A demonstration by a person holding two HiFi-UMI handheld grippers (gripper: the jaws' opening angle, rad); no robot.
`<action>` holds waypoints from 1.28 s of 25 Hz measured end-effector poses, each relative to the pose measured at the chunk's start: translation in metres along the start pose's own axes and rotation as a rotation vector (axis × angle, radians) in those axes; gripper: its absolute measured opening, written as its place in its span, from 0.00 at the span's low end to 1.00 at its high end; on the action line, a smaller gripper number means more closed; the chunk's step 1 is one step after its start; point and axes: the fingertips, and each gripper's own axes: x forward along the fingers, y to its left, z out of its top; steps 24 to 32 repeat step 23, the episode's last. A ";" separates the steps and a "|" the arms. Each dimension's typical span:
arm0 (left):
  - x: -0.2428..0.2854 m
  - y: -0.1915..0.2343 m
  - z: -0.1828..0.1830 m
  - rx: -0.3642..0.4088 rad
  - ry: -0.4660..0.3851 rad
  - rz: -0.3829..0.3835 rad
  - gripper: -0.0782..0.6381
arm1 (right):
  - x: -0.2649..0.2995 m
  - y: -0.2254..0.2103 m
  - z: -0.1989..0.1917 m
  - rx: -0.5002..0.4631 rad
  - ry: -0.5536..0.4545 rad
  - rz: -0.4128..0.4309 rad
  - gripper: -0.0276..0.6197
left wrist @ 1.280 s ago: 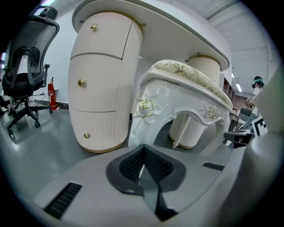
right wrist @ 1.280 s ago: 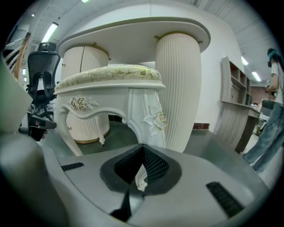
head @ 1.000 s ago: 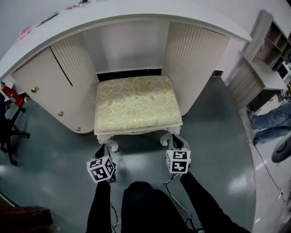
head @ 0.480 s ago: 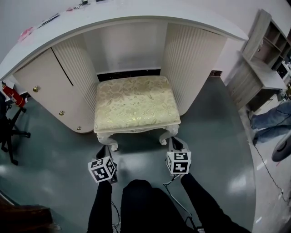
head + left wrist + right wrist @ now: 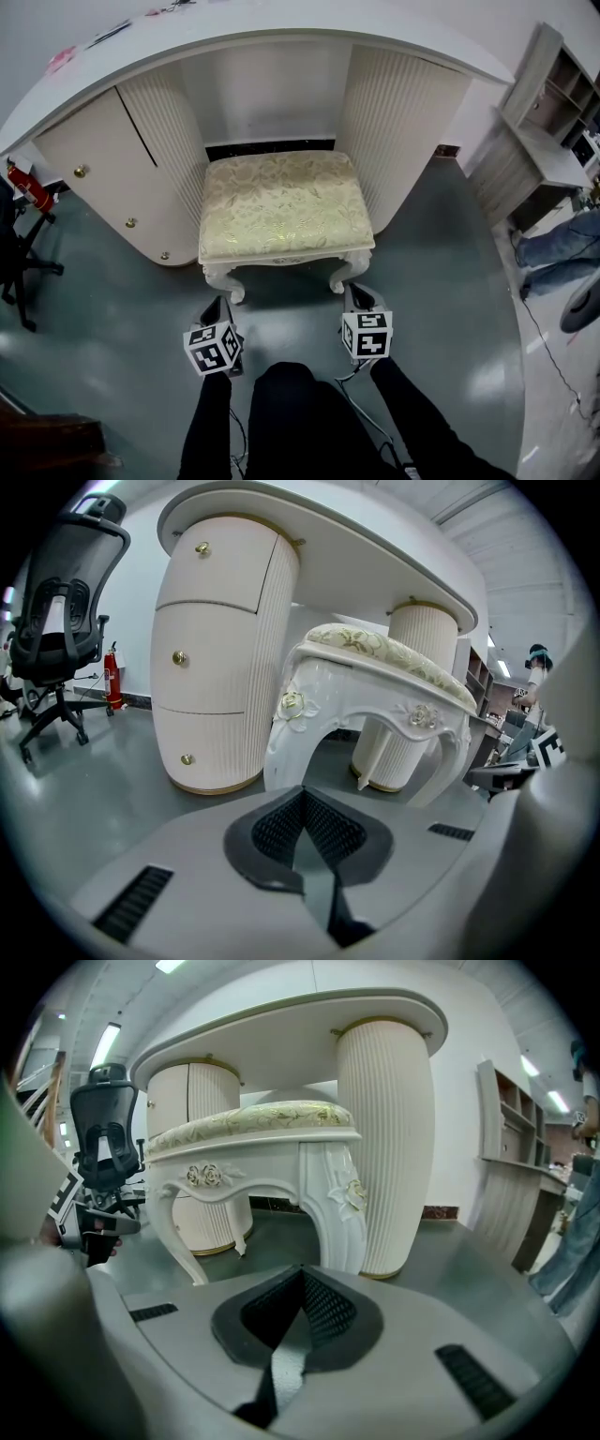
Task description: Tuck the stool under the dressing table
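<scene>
Both tools were pressed together and empty: left tool [image 5: 217,309] sat just short of the stool's front-left leg [image 5: 228,286] and right tool [image 5: 360,296] just short of the front-right leg [image 5: 342,274], contact unclear in any view. The stool [image 5: 284,211] stood on the floor [image 5: 122,319] in the knee gap of the dressing table [image 5: 281,28], rear part under the top, front edge out past the pedestals. Risk as I judged it: closed tips on curved carved legs could slip off, or an uneven shove could yaw the stool into the right pedestal [image 5: 403,131], which was close beside the seat.
</scene>
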 end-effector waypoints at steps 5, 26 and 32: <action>-0.004 0.002 -0.005 -0.005 0.009 0.000 0.12 | -0.003 -0.001 0.006 -0.014 -0.008 -0.002 0.05; -0.008 0.010 0.000 0.009 0.008 0.007 0.12 | -0.008 0.002 0.004 -0.033 -0.004 -0.012 0.05; -0.008 0.010 0.000 0.009 0.008 0.007 0.12 | -0.008 0.002 0.004 -0.033 -0.004 -0.012 0.05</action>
